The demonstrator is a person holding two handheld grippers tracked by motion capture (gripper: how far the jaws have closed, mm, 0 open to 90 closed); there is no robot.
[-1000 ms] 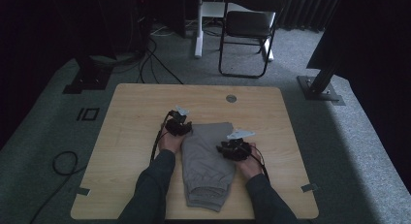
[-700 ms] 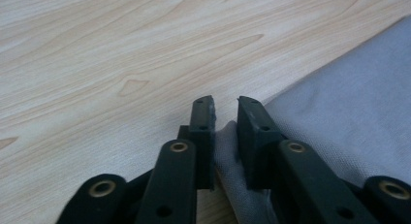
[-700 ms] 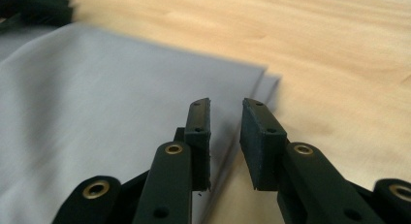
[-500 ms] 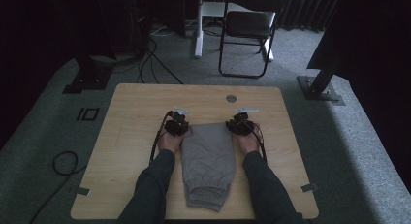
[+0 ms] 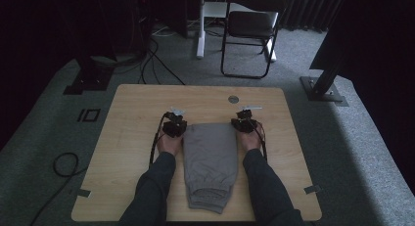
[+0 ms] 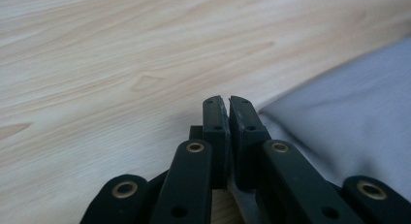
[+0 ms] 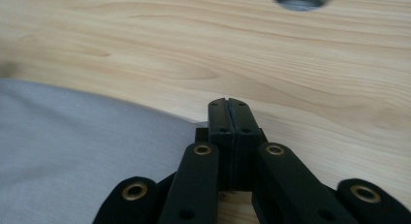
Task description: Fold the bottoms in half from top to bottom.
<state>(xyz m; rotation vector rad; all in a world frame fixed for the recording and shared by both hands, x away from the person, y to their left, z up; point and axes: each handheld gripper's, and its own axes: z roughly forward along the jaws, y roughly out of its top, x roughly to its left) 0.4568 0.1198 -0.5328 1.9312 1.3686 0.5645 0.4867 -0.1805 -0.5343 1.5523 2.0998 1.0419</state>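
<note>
1. The folded grey trousers lie in the middle of the worktop, reaching toward its near edge.
2. The left gripper has just closed its jaws on the cloth at the far left corner of the trousers.
3. The right gripper has just closed at the far right corner; I cannot tell if cloth is between the jaws.

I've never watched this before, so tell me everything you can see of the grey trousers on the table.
The grey trousers look like soft, matte cloth, folded into a long narrow stack. They lie flat on the wooden table, cuffed ends toward the person. The left gripper and right gripper, jaws shut, sit at the two far corners; the left looks to pinch the edge.
</note>
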